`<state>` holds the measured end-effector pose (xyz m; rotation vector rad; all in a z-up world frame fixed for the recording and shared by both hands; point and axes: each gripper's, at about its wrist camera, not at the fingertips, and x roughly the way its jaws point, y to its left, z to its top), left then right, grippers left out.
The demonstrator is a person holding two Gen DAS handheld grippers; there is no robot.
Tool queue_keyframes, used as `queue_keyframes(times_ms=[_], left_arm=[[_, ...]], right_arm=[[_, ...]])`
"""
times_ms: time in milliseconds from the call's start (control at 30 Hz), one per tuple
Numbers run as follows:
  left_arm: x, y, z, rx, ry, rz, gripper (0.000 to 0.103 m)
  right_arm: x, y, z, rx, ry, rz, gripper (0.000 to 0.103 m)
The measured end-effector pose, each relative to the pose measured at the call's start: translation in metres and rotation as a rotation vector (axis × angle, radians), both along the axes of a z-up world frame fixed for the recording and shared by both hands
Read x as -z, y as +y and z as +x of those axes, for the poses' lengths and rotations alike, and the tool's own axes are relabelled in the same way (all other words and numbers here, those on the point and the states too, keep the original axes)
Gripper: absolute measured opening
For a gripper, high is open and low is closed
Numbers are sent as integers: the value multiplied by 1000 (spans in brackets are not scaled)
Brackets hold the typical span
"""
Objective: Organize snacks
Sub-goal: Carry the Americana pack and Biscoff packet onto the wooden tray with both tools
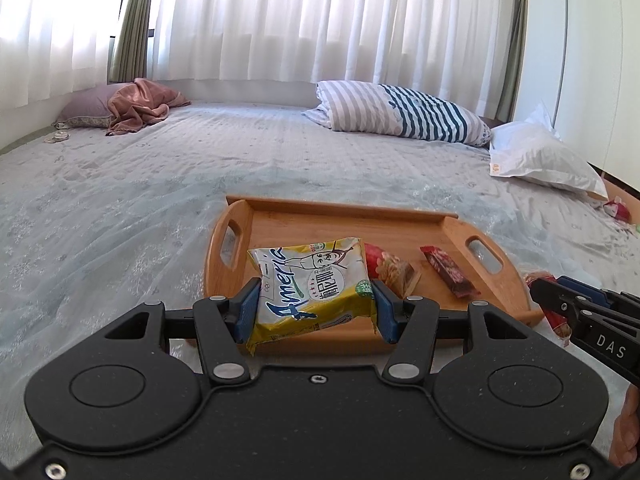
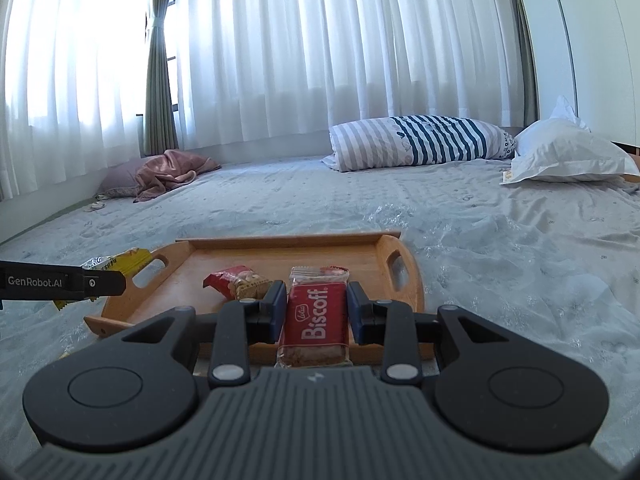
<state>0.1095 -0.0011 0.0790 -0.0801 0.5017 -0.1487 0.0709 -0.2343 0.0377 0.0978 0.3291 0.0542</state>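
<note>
My left claw (image 1: 315,309) is clamped narrow on a yellow and white snack packet (image 1: 312,290), blue pads pressing both side edges. The print reads "Americ…" in blue script, cut off by the fold, with a cartoon figure and Chinese characters I can't read. The packet is glossy and puffy, crimped at the ends, and tilted a bit.

My right claw (image 2: 317,311) is closed on a red Lotus Biscoff pack (image 2: 314,314), white "Biscoff" lettering running lengthwise, a small Lotus logo above it, brown biscuit showing through the clear near end. The pack stands on edge between the pads, a serrated seal at its far end.

Just ahead of and under both claws sits a wooden tray (image 1: 348,216) with cut-out handles, on the bed (image 1: 120,208). On the tray past my left claw lies a red wrapped snack with biscuit picture (image 1: 390,268), and to the right of it a dark red bar wrapper (image 1: 448,274), its text too small to read. From the right claw view only the red biscuit snack shows, just left of the pads.

The right claw's body reads "DAS" in the left view; the left one's arm reads "GenRobot.AI" in the right view.

Far ahead of the claws: striped pillow (image 2: 420,142), white pillow (image 2: 568,152), pink blanket (image 1: 142,106), white curtains (image 2: 320,48).
</note>
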Motion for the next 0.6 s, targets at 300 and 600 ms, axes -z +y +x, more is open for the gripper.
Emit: queue_keyframes(times_ms=[300, 600], left_arm=[[5, -4, 35, 11, 42, -15, 54], [21, -12, 78, -19, 114, 1, 54]], right_arm=[[2, -3, 26, 10, 16, -23, 37], [6, -16, 84, 44, 62, -46, 37]])
